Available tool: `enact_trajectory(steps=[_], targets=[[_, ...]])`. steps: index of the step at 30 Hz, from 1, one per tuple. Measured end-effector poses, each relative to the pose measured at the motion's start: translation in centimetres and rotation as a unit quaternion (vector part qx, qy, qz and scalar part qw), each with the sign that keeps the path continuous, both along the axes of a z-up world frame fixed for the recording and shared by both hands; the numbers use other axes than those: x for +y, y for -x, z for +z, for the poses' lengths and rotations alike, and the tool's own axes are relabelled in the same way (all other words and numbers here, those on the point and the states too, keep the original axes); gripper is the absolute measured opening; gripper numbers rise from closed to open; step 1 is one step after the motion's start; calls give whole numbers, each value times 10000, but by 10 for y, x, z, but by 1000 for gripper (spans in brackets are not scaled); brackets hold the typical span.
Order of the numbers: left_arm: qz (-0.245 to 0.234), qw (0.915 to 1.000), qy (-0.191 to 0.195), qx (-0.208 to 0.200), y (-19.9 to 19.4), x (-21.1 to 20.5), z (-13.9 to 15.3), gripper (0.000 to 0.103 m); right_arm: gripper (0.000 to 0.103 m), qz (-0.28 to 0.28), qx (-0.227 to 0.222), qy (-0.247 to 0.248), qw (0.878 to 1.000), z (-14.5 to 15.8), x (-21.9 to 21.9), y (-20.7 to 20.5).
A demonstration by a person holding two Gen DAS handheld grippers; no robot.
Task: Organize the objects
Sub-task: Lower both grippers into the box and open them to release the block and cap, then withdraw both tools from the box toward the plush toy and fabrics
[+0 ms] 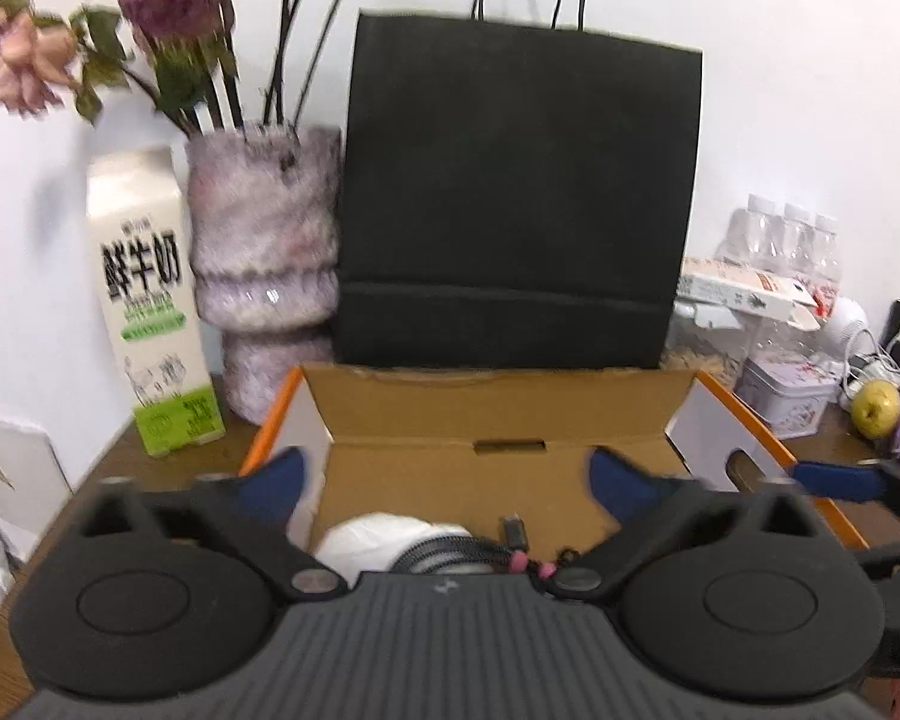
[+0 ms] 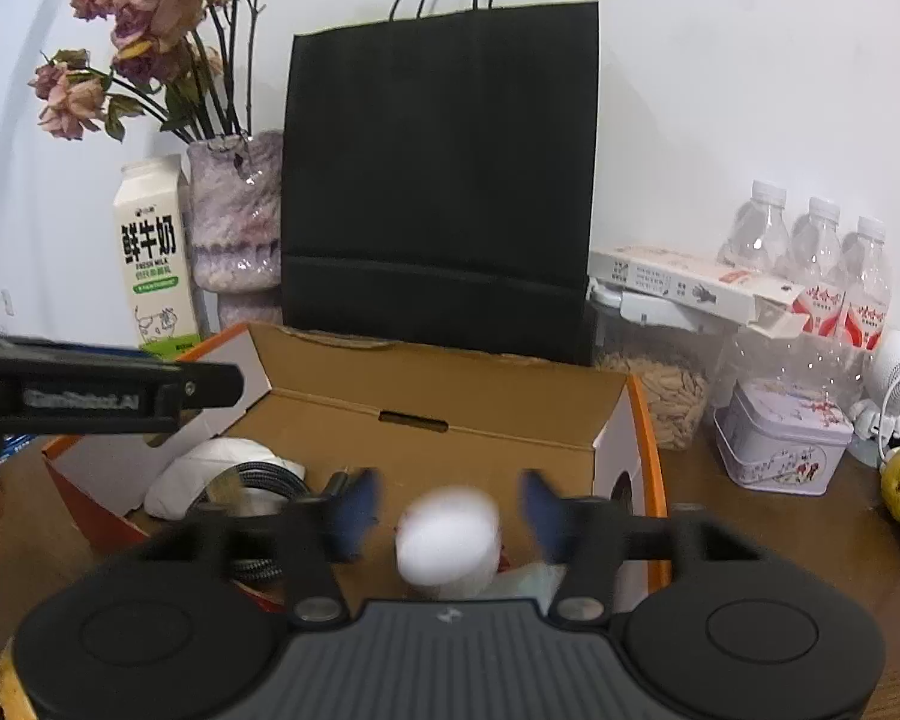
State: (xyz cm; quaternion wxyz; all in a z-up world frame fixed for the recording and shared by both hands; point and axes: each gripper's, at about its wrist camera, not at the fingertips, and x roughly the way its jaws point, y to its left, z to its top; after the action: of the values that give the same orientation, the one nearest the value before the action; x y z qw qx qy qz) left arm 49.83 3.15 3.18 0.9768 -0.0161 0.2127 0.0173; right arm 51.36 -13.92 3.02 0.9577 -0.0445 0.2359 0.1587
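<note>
Both grippers hang over the cardboard box [image 2: 438,402], left gripper [image 1: 444,474] spread wide and empty. Right gripper [image 2: 450,510] gapes too, the white roll [image 2: 447,540] loose between its fingers, inside the box.

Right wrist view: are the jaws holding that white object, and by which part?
Nothing is held. The right gripper is open; the white object sits blurred between its jaws, pads clear of it.
</note>
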Motion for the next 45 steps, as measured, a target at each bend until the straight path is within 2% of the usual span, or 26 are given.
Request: enact_trajectory(steps=[1,6,12,19,28,32,45], targets=[[-6,10000,-29,-43,1,-1,1,103,97,-41,-40,5,10000,0,0,0],[-24,10000,17,-4,1,-1,1,103,101,-81,-7,-88,9999,1,-3,0],[-12,9999,19,99,0,-2,-4,103,101,-134,10,-42,9999,0,-2,0],[-74,10000,30,-32,4,-6,-10,103,101,-145,-2,-127,9998,-2,-3,2],[-156,9998,119,40,15,-13,-21,103,101,-274,-122,-187,9994,-7,-4,16],[-169,9990,355,188,22,-11,-25,103,101,-296,-175,-124,9993,-9,-1,23],[-14,9987,471,217,63,-13,-30,103,101,-238,-187,-170,9994,-16,1,59]])
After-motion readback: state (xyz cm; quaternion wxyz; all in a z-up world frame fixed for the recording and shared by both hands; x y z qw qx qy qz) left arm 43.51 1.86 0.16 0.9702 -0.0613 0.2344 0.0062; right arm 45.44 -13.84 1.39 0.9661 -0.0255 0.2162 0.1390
